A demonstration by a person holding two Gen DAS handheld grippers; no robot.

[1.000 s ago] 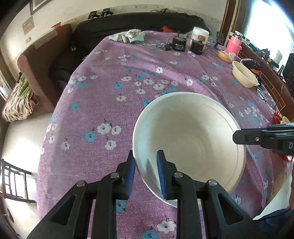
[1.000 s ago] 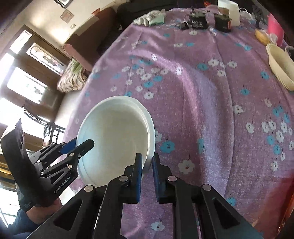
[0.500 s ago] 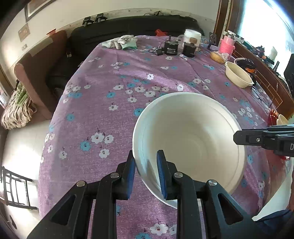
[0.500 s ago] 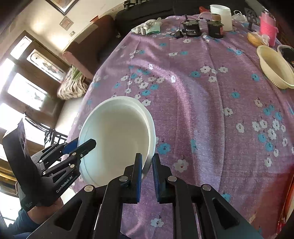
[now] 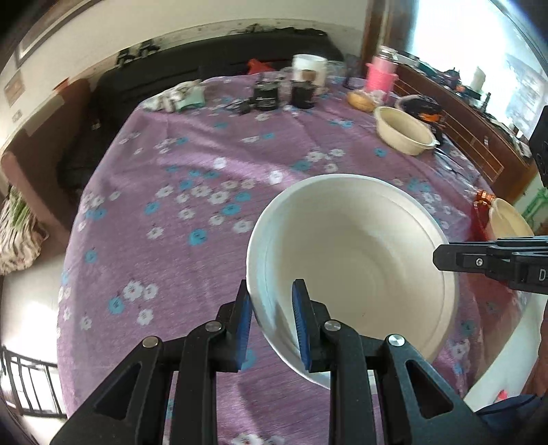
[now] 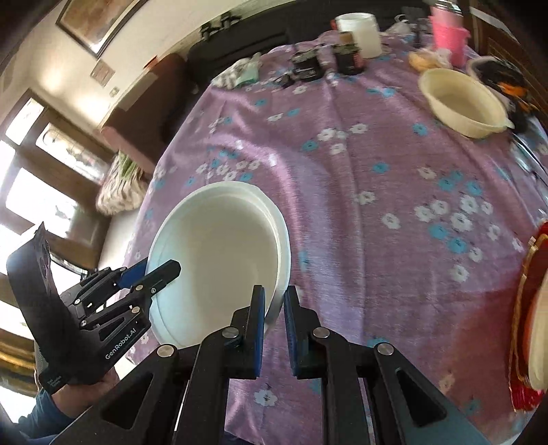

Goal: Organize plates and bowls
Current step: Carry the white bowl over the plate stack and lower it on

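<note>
Left gripper [image 5: 270, 318] clamped on the near-left rim of the white bowl [image 5: 352, 253], one blue pad inside the wall and one outside; right gripper [image 6: 273, 313] likewise pinching the opposite rim of that same white bowl [image 6: 219, 253], its black fingers also entering from the right edge of the left wrist view. Bowl held between the two tools, tilted, low and right of centre in the left view, lower left in the right view (seemingly doubled at the rim, possibly two nested, cannot tell for sure). Beneath and around: purple flowered tablecloth [image 6: 376, 205]. Toward the upper right of both frames, a cream bowl [image 6: 460, 102] resting apart on the cloth; further up, dark jars [image 6: 308, 66], a white tub [image 6: 359, 29] and a pink cup [image 6: 447, 36] along the far edge
</note>
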